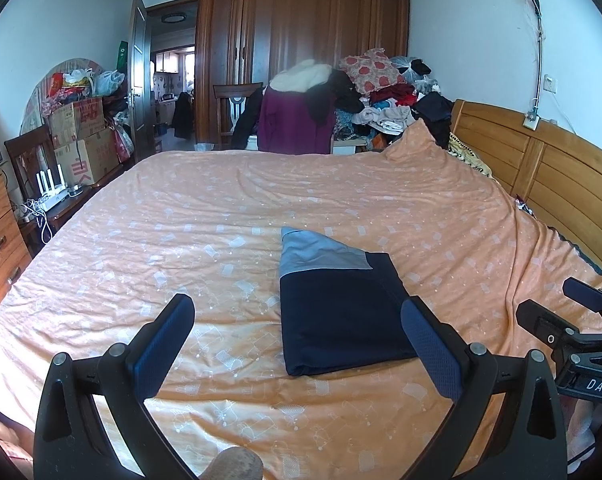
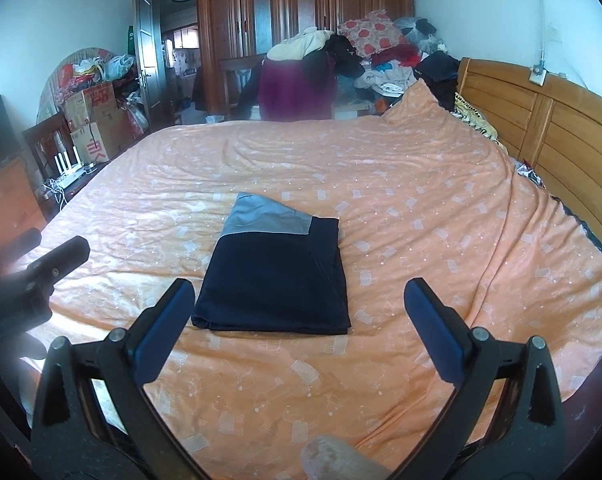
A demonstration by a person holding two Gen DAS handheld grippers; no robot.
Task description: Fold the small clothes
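Fingers (image 1: 165, 344) of both grippers gape wide, holding nothing.

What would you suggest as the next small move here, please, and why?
Probably nothing more on this piece: the navy and grey garment already lies folded in a compact rectangle on the orange bedspread, and the left gripper and right gripper are both open and empty. I would draw both back and fetch the next item.
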